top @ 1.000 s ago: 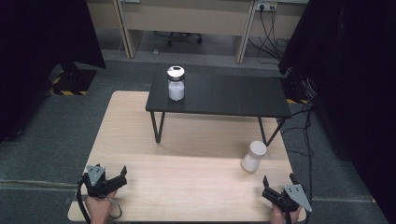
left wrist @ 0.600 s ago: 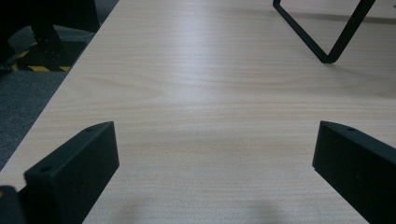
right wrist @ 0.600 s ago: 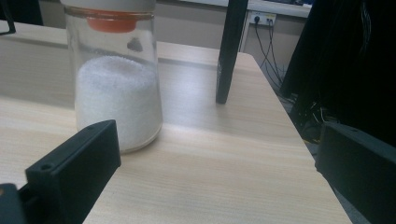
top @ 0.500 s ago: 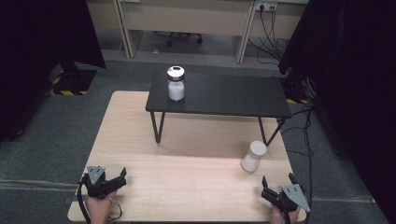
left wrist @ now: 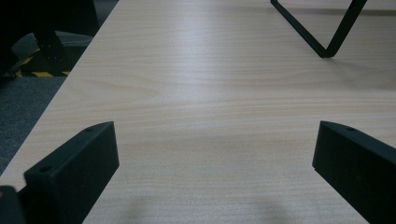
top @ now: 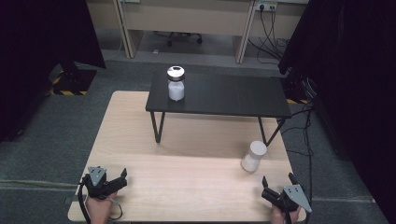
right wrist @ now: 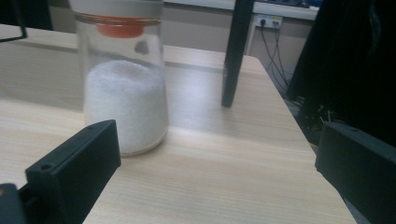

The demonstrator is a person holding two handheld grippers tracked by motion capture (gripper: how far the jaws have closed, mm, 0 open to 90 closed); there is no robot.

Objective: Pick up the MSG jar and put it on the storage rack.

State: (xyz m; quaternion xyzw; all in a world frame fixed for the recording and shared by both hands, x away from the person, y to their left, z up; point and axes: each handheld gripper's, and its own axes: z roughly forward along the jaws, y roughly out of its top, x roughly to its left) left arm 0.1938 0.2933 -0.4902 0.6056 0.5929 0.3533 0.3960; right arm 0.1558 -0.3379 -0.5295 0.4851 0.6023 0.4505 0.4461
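A clear jar of white powder stands on the wooden table at the right; up close, the jar shows an orange seal under its lid. A second jar with a metal lid stands on the small black table. My right gripper is open at the front right, a little short of the near jar. In the right gripper view the gripper holds nothing. My left gripper is open at the front left, with bare wood between its jaws.
The black table's legs rest on the wood. Its right leg stands just behind the near jar. Grey carpet surrounds the wooden table, with cables on the right and a dark curtain beyond.
Both grippers have shifted slightly at the front edge. The jars have not moved.
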